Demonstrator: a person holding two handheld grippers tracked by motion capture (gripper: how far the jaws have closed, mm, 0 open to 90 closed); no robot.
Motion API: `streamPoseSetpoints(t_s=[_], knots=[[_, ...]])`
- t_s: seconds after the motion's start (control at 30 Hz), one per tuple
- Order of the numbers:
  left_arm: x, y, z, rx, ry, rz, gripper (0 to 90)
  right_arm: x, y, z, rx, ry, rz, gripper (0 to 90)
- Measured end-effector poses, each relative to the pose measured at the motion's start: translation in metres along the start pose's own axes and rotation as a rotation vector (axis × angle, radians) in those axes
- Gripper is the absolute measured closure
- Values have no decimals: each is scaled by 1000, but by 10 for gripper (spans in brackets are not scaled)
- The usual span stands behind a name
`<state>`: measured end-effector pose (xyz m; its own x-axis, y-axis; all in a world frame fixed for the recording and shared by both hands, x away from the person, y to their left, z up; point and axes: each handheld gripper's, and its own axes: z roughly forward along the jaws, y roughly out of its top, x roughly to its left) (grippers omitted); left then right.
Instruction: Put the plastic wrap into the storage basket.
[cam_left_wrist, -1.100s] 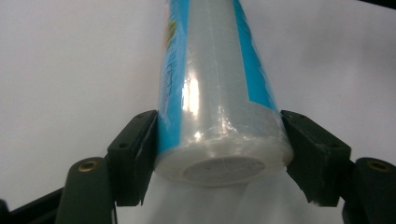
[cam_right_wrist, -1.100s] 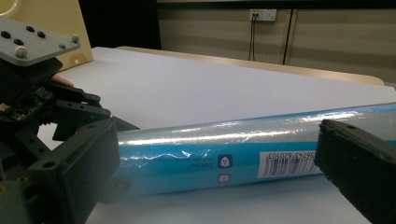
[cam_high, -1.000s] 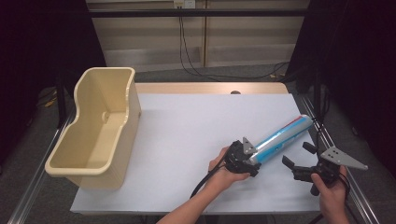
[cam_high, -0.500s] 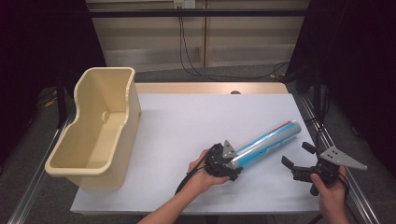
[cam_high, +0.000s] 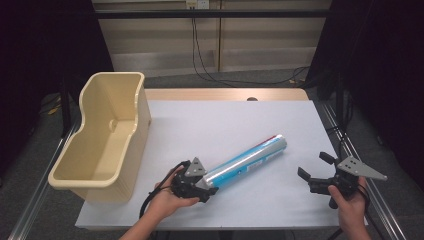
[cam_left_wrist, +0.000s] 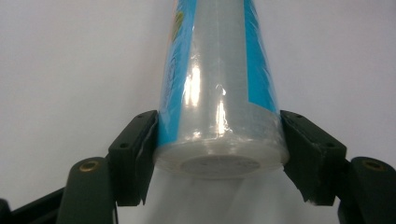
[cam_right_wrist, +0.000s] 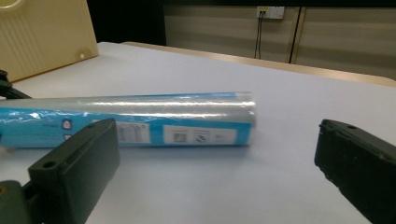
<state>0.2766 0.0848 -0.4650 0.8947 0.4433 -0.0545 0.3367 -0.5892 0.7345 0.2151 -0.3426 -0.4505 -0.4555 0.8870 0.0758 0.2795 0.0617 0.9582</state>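
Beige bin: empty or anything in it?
Empty as far as visible: the high view shows the beige bin with bare inner walls and floor. The roll lies outside on the table.

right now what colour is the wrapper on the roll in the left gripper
Blue with a clear, shiny band, on the roll; best in the left gripper view.

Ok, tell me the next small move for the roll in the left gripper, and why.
Probably keep carrying the roll leftward toward the beige bin and lift its free end. The left gripper is clamped on one end, the rest stretches out over the white table, and the bin's rim stands higher. The right gripper waits open.
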Motion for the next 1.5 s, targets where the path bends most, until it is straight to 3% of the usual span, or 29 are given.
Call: streamPoseSetpoints(t_s=[0.33, 0.53, 0.63, 0.67, 0.87, 1.17, 1.5], knots=[[11, -41, -47, -4, 17, -22, 320, 3, 0, 3, 2, 13, -7, 0], [14, -42, -51, 12, 0, -41, 318, 4, 0, 4, 5, 21, -11, 0], [16, -38, -54, -26, -13, -52, 306, 4, 1, 5, 9, 22, -18, 0], [15, -34, -56, -39, -17, -64, 259, 4, 0, 5, 12, 24, -18, 0], [19, -13, -48, -23, -34, -85, 202, 3, 1, 5, 7, 24, -10, 0], [30, 37, -24, 3, -55, -96, 136, 2, 1, 4, 9, 20, -15, 0], [33, 82, 17, 146, -65, -102, 10, 1, 3, 2, 1, 23, -20, 0]])
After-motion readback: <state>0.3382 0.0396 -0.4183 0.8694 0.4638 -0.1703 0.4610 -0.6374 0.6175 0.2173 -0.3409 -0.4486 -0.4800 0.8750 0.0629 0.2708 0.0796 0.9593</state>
